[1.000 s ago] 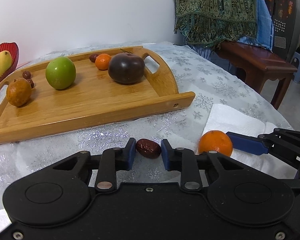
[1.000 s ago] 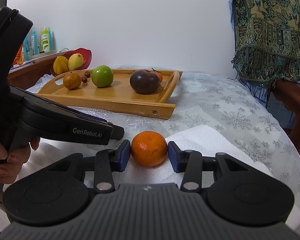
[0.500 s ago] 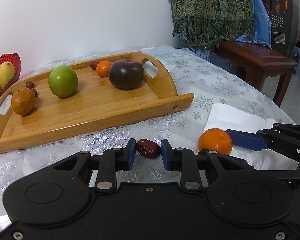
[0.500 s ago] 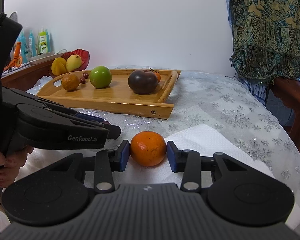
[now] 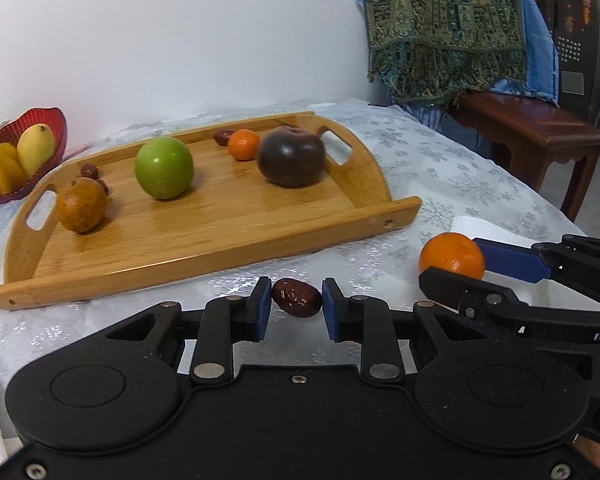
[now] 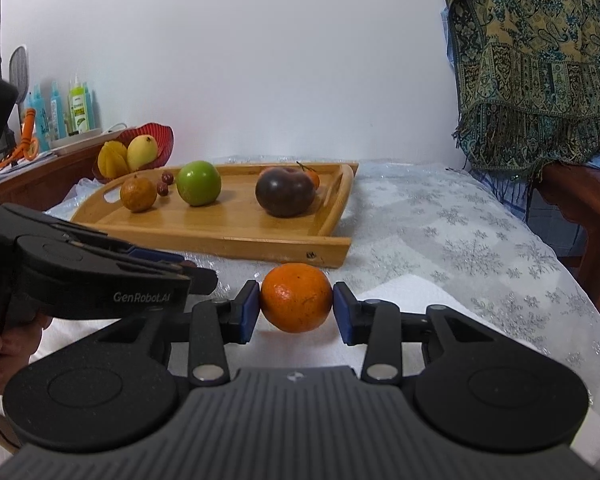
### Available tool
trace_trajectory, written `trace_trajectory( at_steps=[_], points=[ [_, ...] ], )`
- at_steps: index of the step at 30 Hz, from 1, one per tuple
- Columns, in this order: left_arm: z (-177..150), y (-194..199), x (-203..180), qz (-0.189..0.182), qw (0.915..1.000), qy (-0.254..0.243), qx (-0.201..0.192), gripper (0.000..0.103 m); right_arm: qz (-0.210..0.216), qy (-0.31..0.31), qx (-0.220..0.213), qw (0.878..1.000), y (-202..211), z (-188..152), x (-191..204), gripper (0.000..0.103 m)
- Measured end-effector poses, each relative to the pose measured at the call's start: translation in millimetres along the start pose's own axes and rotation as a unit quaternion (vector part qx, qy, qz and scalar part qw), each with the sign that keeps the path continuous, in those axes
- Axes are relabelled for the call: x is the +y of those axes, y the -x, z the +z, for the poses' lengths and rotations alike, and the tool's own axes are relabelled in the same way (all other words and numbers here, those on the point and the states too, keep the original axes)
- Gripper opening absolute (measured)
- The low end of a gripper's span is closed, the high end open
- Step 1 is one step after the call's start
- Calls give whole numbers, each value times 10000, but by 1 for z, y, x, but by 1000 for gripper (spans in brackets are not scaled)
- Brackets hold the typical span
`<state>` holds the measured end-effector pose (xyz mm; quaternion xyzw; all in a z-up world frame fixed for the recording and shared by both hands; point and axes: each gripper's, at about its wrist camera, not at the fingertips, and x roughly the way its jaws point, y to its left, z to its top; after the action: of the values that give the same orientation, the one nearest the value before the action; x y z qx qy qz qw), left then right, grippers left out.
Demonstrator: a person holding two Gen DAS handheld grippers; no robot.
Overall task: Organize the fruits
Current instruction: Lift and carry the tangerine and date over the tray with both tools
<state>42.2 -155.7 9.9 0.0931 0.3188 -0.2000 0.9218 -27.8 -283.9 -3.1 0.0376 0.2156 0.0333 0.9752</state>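
Fingers of my left gripper [image 5: 296, 305] pinch a red date [image 5: 296, 303] just above the counter [image 5: 440, 168], near the wooden tray [image 5: 220, 236]. My right gripper [image 6: 296, 312] clamps an orange [image 6: 296, 297], lifted over a white napkin [image 6: 400, 292].

A wrinkled red date [image 5: 296, 297] and a round orange [image 6: 296, 297] sit near the wooden tray [image 5: 228, 236].
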Motion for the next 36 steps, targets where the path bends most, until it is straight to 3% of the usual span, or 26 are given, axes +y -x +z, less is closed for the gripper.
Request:
trace_trajectory(
  at_steps=[36],
  points=[
    [29,0,104,713,9951,574,-384,26,60,5,-365,9993,-66,47,58,44]
  ],
)
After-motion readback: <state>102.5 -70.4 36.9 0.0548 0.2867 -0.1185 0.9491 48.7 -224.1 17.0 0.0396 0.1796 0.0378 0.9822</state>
